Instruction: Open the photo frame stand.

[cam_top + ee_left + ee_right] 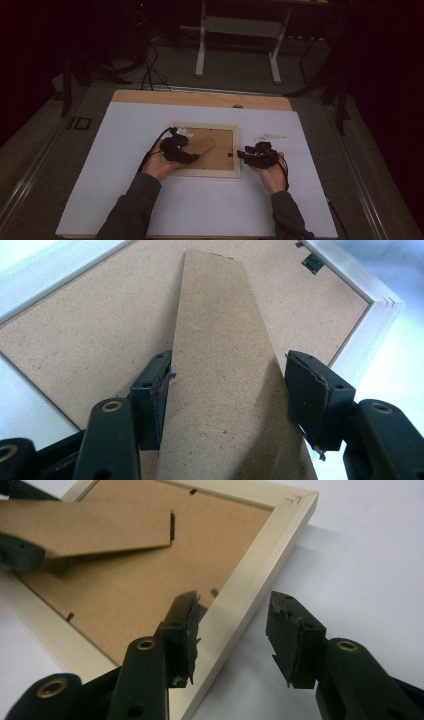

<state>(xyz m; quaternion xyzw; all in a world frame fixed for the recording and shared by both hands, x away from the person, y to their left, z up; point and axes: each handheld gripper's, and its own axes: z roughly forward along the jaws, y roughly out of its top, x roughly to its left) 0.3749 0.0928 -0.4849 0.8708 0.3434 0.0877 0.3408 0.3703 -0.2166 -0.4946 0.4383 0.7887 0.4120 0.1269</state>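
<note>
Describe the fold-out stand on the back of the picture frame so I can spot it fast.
On the white table mat lies a pale wooden picture frame, back up. The stand is the long brown fibreboard strip rising off the backing board between the left gripper jaws.

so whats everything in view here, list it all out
pale wooden picture frame: one, light wood rim, lying face down mid-sheet
brown fibreboard backing panel: one, brown, set inside the frame
brown fibreboard easel stand: one, brown, raised off the backing, between the left jaws
white paper sheet: one, white, covering the table
wooden table: one, tan, edge showing past the sheet
small clear plastic piece: one, whitish, right of the frame
white-legged desk: one, on the floor behind
left hand-held gripper: black, open around the stand
right hand-held gripper: black, open, astride the frame's rim
</note>
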